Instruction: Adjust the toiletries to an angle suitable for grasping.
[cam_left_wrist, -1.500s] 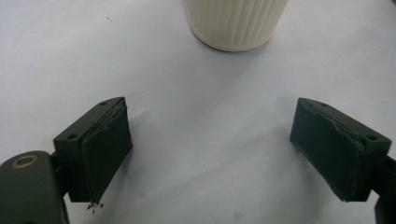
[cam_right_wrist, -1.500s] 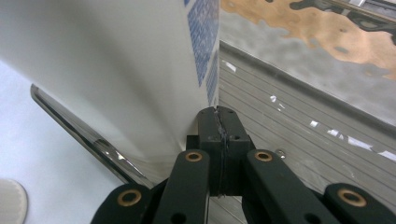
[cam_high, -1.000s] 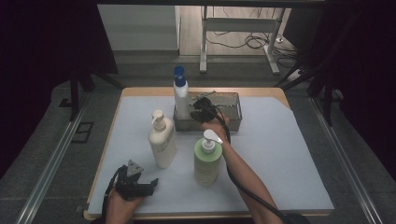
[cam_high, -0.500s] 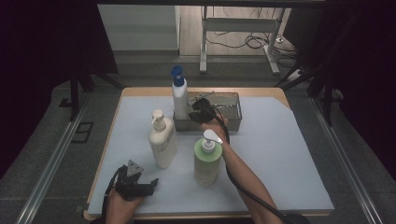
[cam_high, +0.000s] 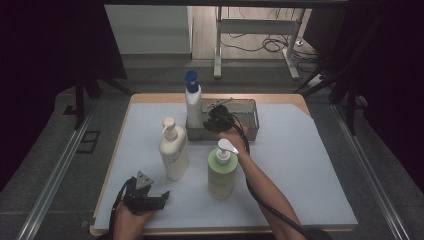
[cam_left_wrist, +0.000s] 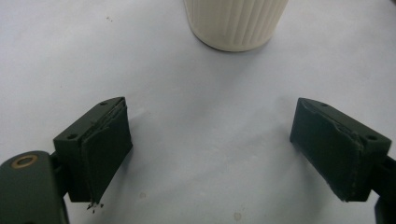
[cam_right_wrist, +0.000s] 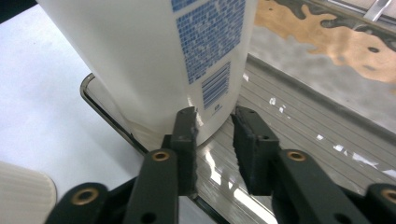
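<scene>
**Ana:** High view first, from the left: the left gripper (cam_high: 150, 196) rests on the white table cover (cam_high: 310, 175) at the near left corner. Its state?

**Ben:** Released. In the left gripper view its jaws stand wide apart over bare cover, with the cream pump bottle (cam_left_wrist: 235, 22) just ahead, untouched.

**Ana:** Next comes that cream bottle, upright, then the green pump bottle (cam_high: 221, 172) near it on the right.

**Ben:** Behind them, the blue-capped white bottle (cam_high: 193, 107) stands upright in the left end of the metal tray (cam_high: 250, 116) at the table's far edge.

**Ana:** And the right gripper (cam_high: 216, 120)?

**Ben:** Over the tray, just right of that bottle. In the right gripper view the jaws have just been opening; a narrow gap, nothing between them, the bottle's base (cam_right_wrist: 205, 84) right in front of the tips.
</scene>
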